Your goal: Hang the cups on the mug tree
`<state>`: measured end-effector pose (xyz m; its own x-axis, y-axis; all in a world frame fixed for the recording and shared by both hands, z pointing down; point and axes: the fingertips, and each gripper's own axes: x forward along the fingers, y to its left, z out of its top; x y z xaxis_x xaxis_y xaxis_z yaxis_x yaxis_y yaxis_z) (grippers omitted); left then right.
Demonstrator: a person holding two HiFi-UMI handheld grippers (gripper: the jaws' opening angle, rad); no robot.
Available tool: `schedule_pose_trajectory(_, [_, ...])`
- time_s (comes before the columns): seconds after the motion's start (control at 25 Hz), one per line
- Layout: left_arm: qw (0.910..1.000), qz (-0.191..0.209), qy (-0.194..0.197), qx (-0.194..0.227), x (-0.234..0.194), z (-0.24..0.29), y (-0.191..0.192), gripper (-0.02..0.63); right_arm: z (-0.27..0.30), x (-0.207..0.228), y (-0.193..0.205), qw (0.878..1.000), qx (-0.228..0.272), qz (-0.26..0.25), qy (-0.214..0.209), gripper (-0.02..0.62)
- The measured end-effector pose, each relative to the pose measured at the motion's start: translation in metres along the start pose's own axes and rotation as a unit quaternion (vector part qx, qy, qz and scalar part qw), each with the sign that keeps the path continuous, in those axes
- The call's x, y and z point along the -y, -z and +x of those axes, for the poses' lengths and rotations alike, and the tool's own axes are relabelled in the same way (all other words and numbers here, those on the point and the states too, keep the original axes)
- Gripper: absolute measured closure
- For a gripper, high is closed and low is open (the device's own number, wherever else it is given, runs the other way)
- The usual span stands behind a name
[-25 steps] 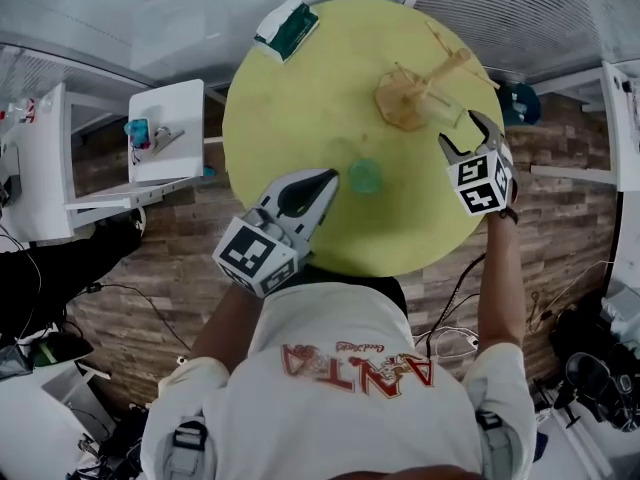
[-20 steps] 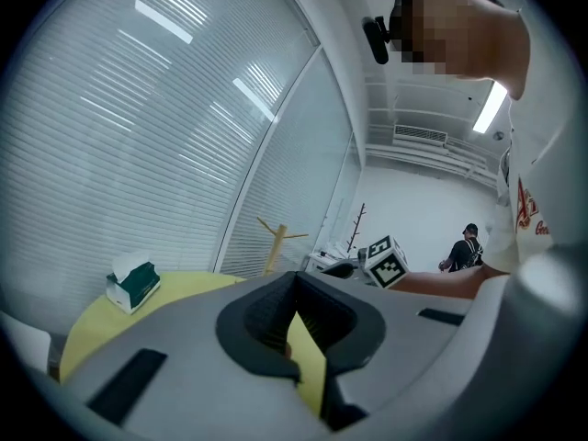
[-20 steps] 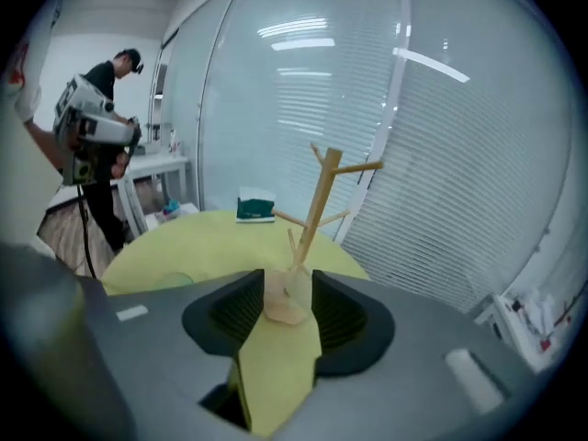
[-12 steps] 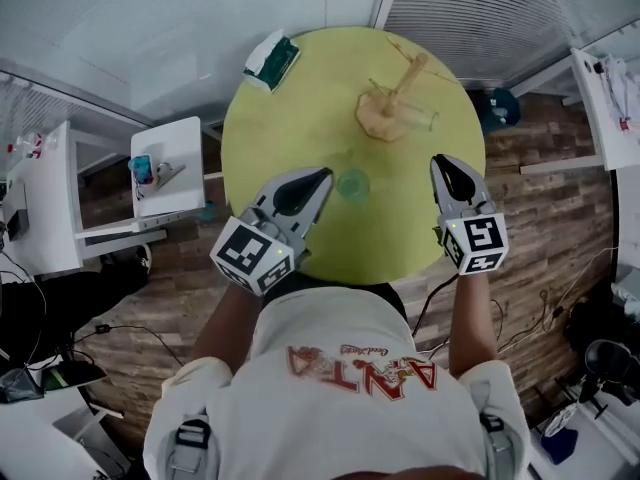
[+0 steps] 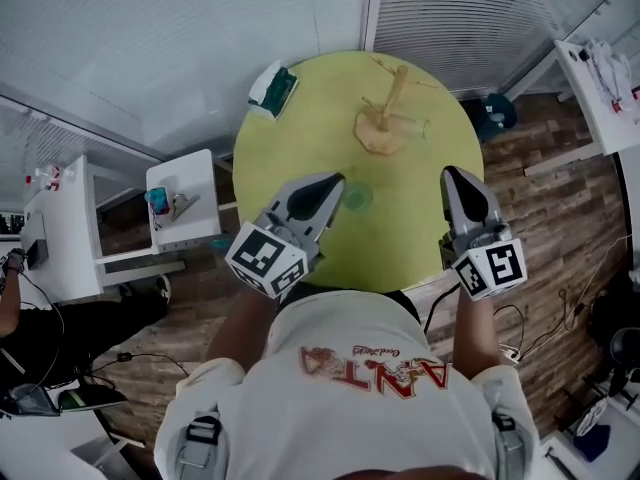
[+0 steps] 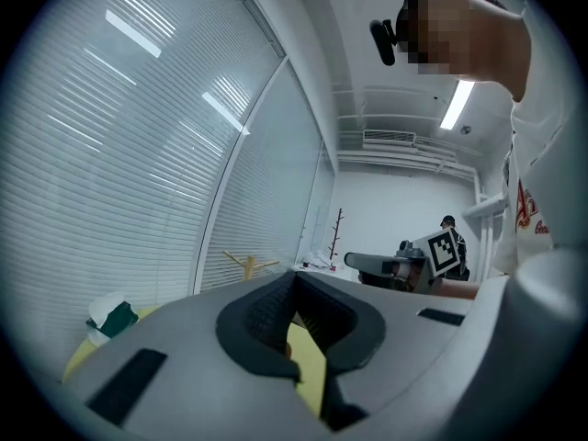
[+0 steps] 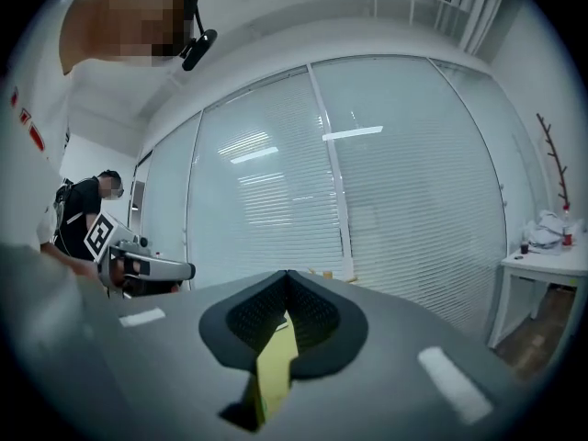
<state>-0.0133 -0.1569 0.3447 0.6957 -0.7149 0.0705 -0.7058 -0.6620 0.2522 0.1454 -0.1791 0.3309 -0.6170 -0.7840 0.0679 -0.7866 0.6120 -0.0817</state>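
A wooden mug tree [image 5: 383, 118] stands at the far right of the round yellow table [image 5: 300, 138], and its branches also show in the left gripper view [image 6: 246, 263]. A clear cup [image 5: 417, 125] rests against the tree's right side, seemingly on a low peg. Near the table's middle sits a green cup [image 5: 358, 198]. My left gripper [image 5: 330, 180] [image 6: 294, 278] hovers just left of the green cup, shut and empty. My right gripper [image 5: 455, 173] [image 7: 287, 278] is raised over the table's right edge; its jaws have just closed with nothing between them.
A green and white tissue pack [image 5: 273, 87] lies at the table's far left edge. A small white side table [image 5: 185, 213] with a blue item stands left of it. White desks line both sides over a wooden floor, and window blinds stand behind.
My right gripper has pulled back from the mug tree to the table's right edge, rising, and its jaws went from open to shut. My left gripper rose a little.
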Motion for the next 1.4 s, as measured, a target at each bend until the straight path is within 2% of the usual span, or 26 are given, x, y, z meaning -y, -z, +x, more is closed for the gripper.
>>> schedule_pose_trajectory(0.48, [0.9995, 0.032, 0.004, -0.007, 0.015, -0.003, -0.004, 0.597, 0.001, -0.01, -0.002, 1.0, -0.005, 0.003, -0.023, 0.594])
schedule_pose_trajectory(0.64, [0.9998, 0.017, 0.0, 0.009, 0.013, -0.006, -0.008, 0.597, 0.003, -0.013, 0.004, 1.0, -0.015, -0.011, -0.024, 0.593])
schedule_pose_trajectory(1.0, [0.9998, 0.012, -0.015, 0.008, 0.009, -0.011, -0.004, 0.598, 0.008, -0.014, 0.023, 0.999, -0.037, -0.009, -0.03, 0.592])
schedule_pose_trajectory(1.28, [0.9993, -0.002, -0.036, 0.003, 0.001, -0.023, 0.004, 0.597, 0.019, -0.019, 0.064, 0.995, -0.074, 0.037, -0.053, 0.591])
schedule_pose_trajectory(1.32, [0.9992, -0.005, -0.039, 0.001, 0.0, -0.025, 0.007, 0.597, 0.023, -0.021, 0.075, 0.994, -0.084, 0.042, -0.058, 0.566])
schedule_pose_trajectory(1.4, [0.9989, -0.011, -0.045, -0.003, -0.005, -0.029, 0.011, 0.597, 0.031, -0.024, 0.103, 0.99, -0.115, 0.044, -0.068, 0.428])
